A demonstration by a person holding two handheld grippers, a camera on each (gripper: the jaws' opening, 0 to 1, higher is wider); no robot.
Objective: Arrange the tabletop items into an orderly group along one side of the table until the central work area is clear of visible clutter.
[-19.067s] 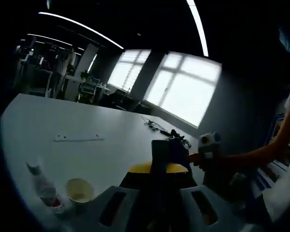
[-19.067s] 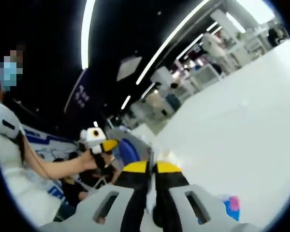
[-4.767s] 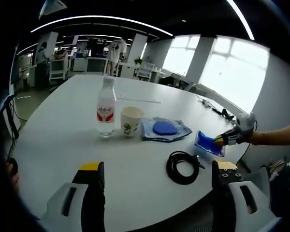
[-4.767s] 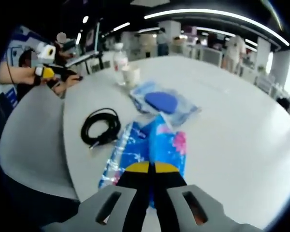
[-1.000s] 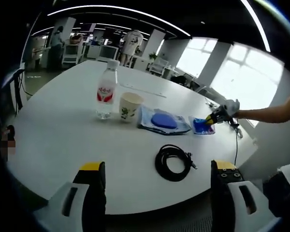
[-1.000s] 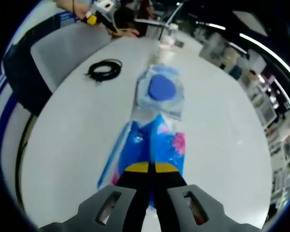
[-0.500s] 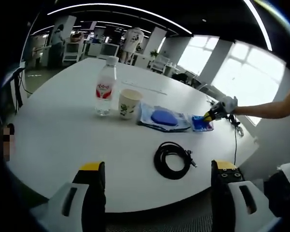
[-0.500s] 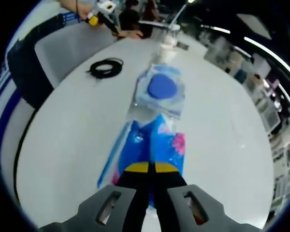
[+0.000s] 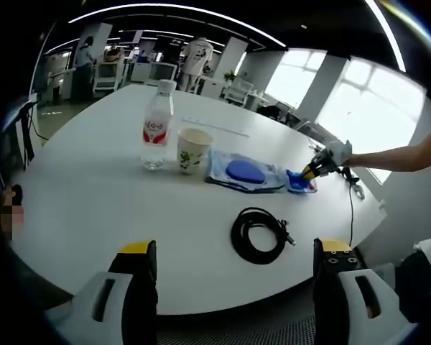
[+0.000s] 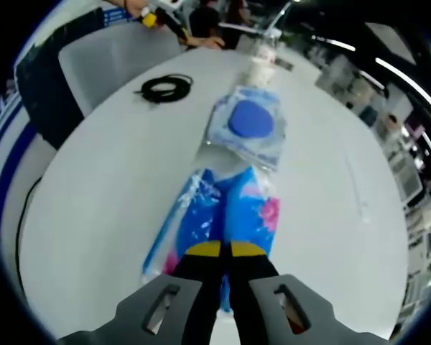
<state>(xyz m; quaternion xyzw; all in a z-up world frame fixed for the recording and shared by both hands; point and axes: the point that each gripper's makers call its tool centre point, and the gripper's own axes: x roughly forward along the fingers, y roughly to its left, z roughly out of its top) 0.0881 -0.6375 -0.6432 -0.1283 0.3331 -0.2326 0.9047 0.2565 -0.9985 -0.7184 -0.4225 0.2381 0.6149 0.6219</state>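
White table [image 9: 79, 208], left gripper view: bottle [image 9: 156, 128], cup [image 9: 192, 150], blue cloth [image 9: 244, 172] line up at centre; cable [image 9: 260, 233] coils below; left claw [image 9: 230, 269] gapes, empty. Right gripper view: right claw [image 10: 227, 260] pinches the blue packet [image 10: 230, 208], long axis toward the cloth at upper centre; a low, straight slide should align it.

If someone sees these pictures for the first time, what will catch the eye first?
Probably the bright blue packet, pinched in the shut right gripper and lying on the white table. Beyond it lies a clear bag with a blue disc. In the left gripper view, a black coiled cable lies apart, near the table edge.
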